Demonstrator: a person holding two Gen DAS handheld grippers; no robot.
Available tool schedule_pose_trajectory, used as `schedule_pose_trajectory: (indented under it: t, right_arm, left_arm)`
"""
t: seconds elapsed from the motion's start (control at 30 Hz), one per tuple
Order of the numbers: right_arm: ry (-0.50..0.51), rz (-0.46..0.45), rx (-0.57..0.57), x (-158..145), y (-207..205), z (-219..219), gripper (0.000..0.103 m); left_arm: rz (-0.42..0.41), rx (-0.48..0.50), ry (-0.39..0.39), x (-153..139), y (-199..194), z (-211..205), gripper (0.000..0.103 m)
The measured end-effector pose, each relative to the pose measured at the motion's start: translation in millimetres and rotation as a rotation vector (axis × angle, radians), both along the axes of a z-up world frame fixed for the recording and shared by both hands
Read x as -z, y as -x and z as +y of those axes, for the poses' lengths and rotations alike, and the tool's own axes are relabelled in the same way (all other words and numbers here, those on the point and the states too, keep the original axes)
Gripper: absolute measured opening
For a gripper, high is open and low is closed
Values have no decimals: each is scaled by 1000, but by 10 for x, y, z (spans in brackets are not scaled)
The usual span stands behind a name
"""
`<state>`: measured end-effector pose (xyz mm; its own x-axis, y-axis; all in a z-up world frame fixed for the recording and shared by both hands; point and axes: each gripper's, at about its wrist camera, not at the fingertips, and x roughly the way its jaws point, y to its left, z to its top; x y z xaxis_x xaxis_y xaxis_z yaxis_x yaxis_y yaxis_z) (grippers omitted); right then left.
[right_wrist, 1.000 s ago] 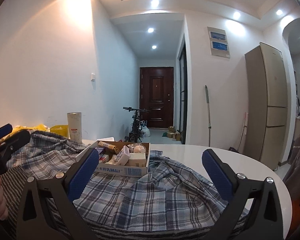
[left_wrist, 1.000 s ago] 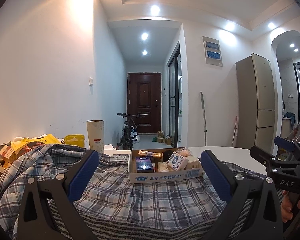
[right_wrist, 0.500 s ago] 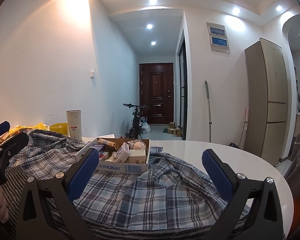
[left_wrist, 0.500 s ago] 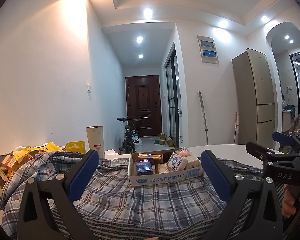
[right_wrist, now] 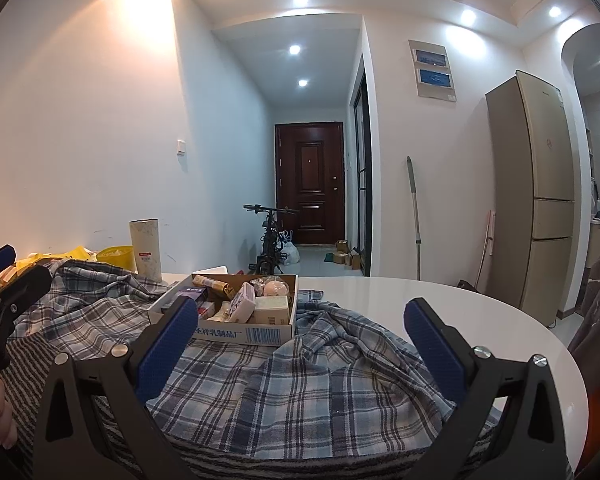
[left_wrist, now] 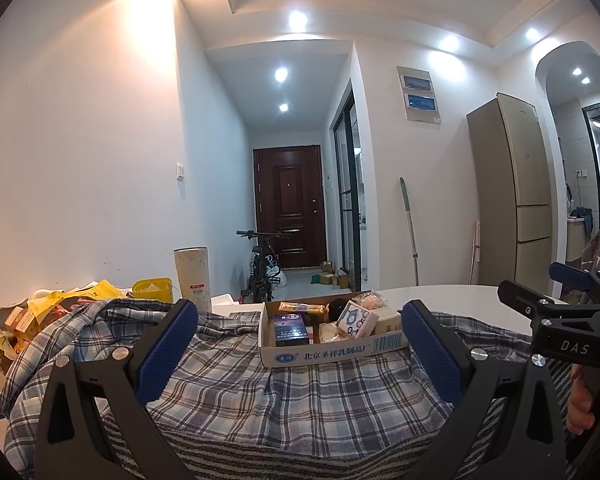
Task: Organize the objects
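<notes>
One open cardboard box (left_wrist: pixel 332 350) of small packets on one plaid shirt (left_wrist: pixel 236 384); two grippers, left (left_wrist: pixel 298 344) and right (right_wrist: pixel 300 340), jaws spread, empty.

Light: recessed ceiling spots (left_wrist: pixel 298 20), bright, warm glare on wall at 11 o'clock.
Edges: fisheye bending, black vignette corners.
Focus: sharp throughout.

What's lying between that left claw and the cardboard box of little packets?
Only the rumpled plaid shirt: in the left wrist view it covers the whole stretch from the open left claw to the cardboard box, which sits on it.
</notes>
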<state>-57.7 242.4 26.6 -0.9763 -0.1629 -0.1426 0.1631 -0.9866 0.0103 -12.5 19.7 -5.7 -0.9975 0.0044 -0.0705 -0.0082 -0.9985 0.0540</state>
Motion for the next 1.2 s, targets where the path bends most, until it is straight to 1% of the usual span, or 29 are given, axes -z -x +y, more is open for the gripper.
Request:
schedule_pose_trajectory:
  t: [0.27,0.47,0.73,1.2]
  right_arm:
    - [-5,-12,2,18,12,6,103]
    - [-5,-18,9,22,13,15,103]
    - [-6,-24,9,23,26,13,103]
    - [-9,-30,12,11,22,10,103]
  left_arm:
    - [-5,0,-12,-2,11,-18,103]
    - [-35,-7,-10,4,50,-27,103]
    - [-48,-8,-17,9,78,-39,103]
    - [-36,-8,-16,15,69,-35,103]
